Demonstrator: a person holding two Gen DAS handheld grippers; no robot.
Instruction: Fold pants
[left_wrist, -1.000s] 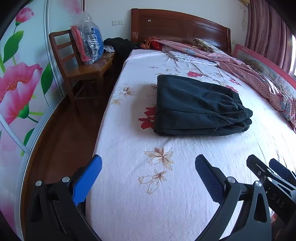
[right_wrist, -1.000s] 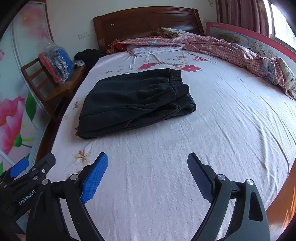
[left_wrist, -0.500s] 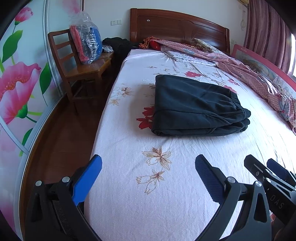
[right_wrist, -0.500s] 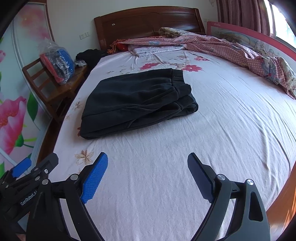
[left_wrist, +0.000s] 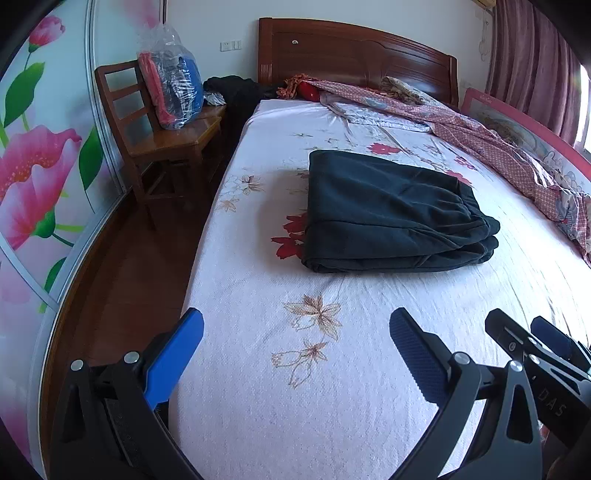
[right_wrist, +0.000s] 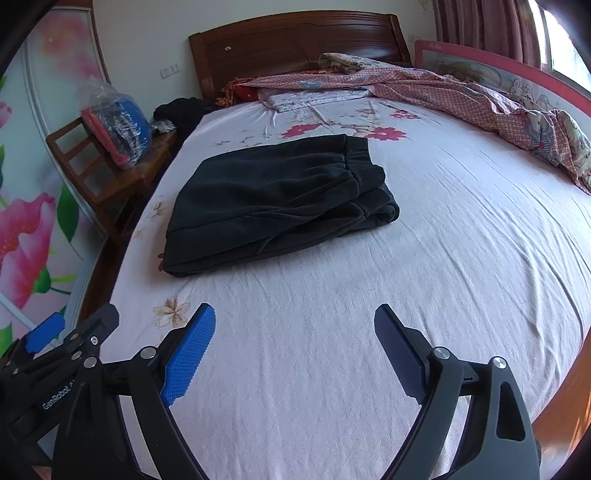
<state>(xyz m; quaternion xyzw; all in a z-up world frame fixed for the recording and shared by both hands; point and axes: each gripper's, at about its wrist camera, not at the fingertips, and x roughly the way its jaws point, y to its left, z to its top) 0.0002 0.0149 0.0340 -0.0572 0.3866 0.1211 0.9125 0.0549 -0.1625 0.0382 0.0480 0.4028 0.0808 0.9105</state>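
Observation:
Dark pants (left_wrist: 388, 218) (right_wrist: 280, 199) lie folded into a thick rectangle on the flowered bed sheet (left_wrist: 314, 369) (right_wrist: 424, 295), waistband toward the right. My left gripper (left_wrist: 295, 332) hovers over the sheet near the bed's foot, well short of the pants, open and holding nothing. My right gripper (right_wrist: 295, 325) stands beside it, also open and holding nothing, at a similar distance from the pants. Each gripper shows at the edge of the other's view.
A wooden chair (left_wrist: 155, 147) with a plastic-wrapped bundle (left_wrist: 170, 92) stands left of the bed. A pink patterned quilt (right_wrist: 461, 96) is bunched along the far right side by a padded rail (right_wrist: 498, 66). The wooden headboard (left_wrist: 351, 55) is at the back.
Both views shifted only slightly; the pants lie as before and both grippers stay wide apart.

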